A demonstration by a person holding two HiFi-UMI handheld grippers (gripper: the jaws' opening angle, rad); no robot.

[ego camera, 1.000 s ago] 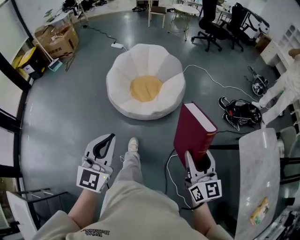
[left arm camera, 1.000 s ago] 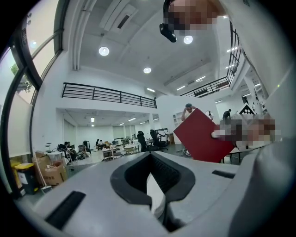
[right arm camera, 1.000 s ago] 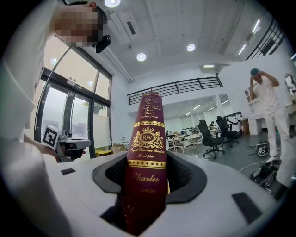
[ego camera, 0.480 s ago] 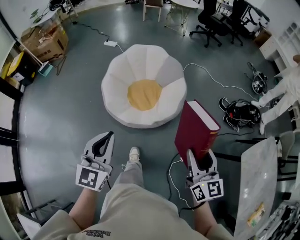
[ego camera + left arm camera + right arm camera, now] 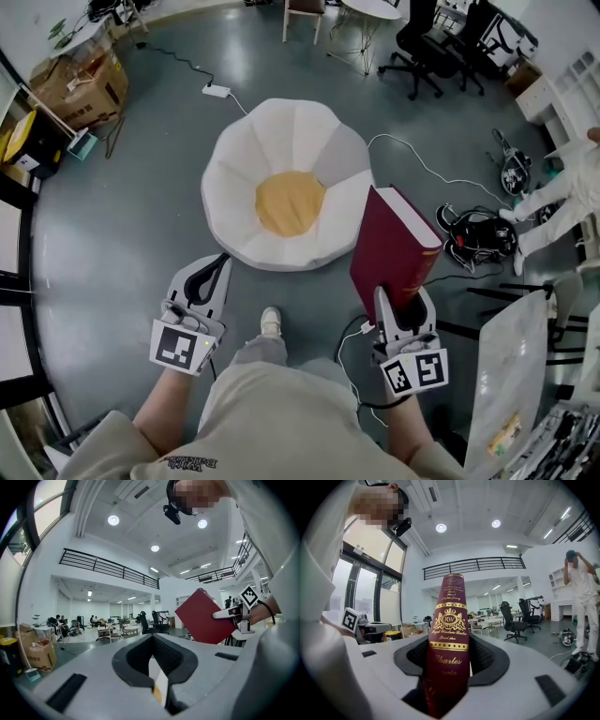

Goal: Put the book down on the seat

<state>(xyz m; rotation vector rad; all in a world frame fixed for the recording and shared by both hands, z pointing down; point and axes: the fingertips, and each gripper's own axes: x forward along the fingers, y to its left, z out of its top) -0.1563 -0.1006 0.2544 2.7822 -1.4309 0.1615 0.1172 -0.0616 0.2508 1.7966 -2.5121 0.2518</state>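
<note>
On grey office floor (image 5: 122, 234), white petal seat (image 5: 291, 141), loose cables (image 5: 422, 165)

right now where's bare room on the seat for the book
Seat: yellow centre and white petals all bare. Grey floor to its left is bare too. Crowded on its right: white cable, black gear.

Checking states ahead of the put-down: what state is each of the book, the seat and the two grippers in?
Book: closed, upright, held in the air.
Seat: on the floor, no book on it yet.
Right gripper: shut on the book's lower end.
Left gripper: shut, holding nothing.
</note>
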